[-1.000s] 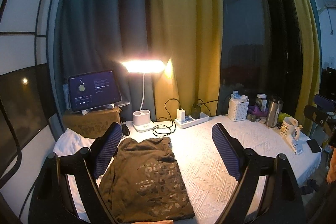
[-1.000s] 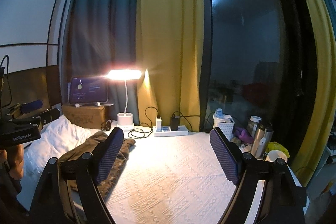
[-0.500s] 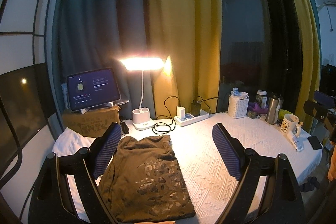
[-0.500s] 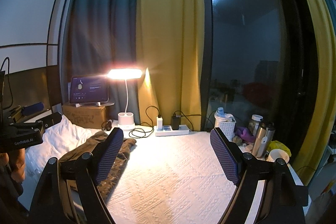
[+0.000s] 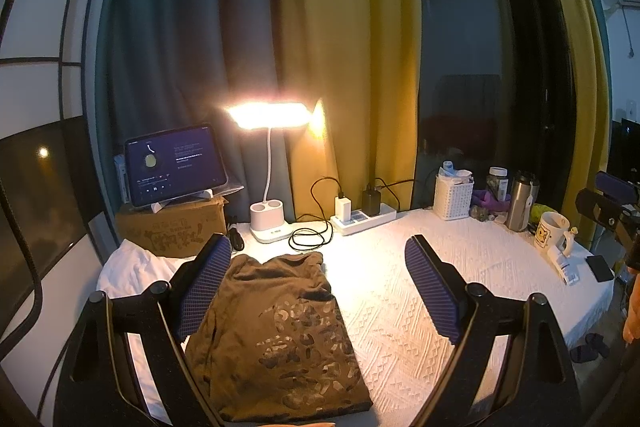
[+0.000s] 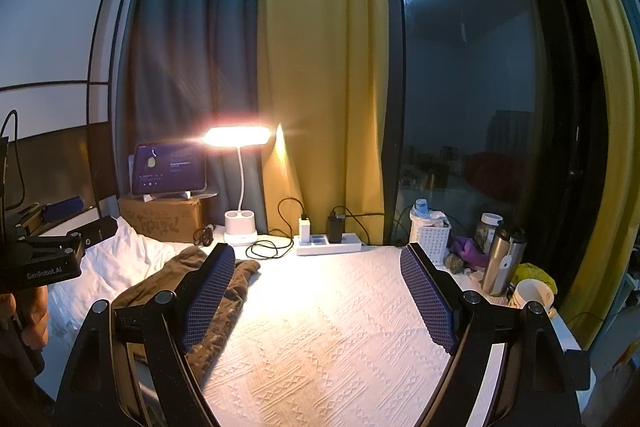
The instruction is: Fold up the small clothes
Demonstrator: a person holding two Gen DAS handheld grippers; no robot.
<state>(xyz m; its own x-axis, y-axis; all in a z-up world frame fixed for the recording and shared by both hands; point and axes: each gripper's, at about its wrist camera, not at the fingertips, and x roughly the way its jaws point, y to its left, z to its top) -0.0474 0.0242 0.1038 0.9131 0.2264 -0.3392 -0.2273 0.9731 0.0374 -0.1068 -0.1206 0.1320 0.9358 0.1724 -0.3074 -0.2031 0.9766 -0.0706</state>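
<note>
A brown T-shirt with a dark printed pattern lies folded into a long panel on the white textured cover. My left gripper hovers above it, open, with nothing between the blue pads. In the right wrist view the same T-shirt shows at the left, partly hidden by the left finger. My right gripper is open over bare cover, to the right of the shirt. The left gripper's body appears at that view's left edge.
At the back stand a lit desk lamp, a tablet on a cardboard box, a power strip with coiled cables and a white basket. A steel flask, a mug and a phone crowd the right edge.
</note>
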